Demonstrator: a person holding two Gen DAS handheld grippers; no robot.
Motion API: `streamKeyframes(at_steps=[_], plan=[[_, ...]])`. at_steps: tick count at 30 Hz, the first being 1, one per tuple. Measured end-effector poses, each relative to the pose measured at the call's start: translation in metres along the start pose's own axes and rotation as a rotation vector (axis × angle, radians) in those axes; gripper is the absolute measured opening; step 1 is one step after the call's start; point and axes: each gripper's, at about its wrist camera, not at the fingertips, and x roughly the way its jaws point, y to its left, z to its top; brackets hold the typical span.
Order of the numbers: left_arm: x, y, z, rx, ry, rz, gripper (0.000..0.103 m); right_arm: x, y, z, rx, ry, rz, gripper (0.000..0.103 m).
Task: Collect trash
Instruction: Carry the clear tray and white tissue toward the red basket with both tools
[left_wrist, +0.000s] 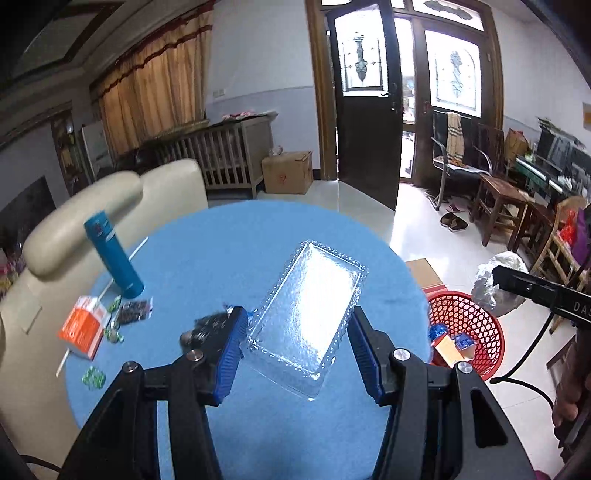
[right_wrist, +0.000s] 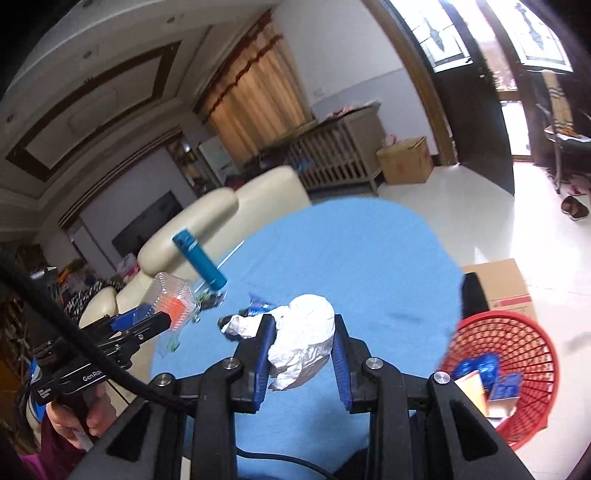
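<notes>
My left gripper (left_wrist: 295, 336) is shut on a clear plastic tray (left_wrist: 310, 317), held tilted above the blue round table (left_wrist: 207, 251). In the right wrist view the left gripper (right_wrist: 147, 317) carries that tray (right_wrist: 173, 299) at the left. My right gripper (right_wrist: 301, 332) is shut on a crumpled white and silver bag (right_wrist: 303, 336) above the table (right_wrist: 369, 266). A red mesh basket (left_wrist: 476, 325) stands on the floor to the right and holds wrappers and a box; it also shows in the right wrist view (right_wrist: 517, 347).
On the table's left stand a teal bottle (left_wrist: 114, 254), an orange box (left_wrist: 83, 326), several small green wrappers (left_wrist: 94, 376) and a dark packet (left_wrist: 135, 310). A cream sofa (left_wrist: 92, 206) lies behind. A cardboard box (right_wrist: 498, 284) sits by the basket.
</notes>
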Motion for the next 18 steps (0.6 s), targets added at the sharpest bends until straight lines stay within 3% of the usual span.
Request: streamKeyframes(at_steps=[9,18], plan=[[-0.007,-0.054,0.015,0.086,-0.032,0.018,0.057,-0.042,-0.046,0.004,0.069,-0.104,-0.056,0.032],[-0.012,-0.095,0.027,0.156,-0.057,0.017,0.057,-0.068,-0.075,-0.001,0.125,-0.147,-0.07,0.032]])
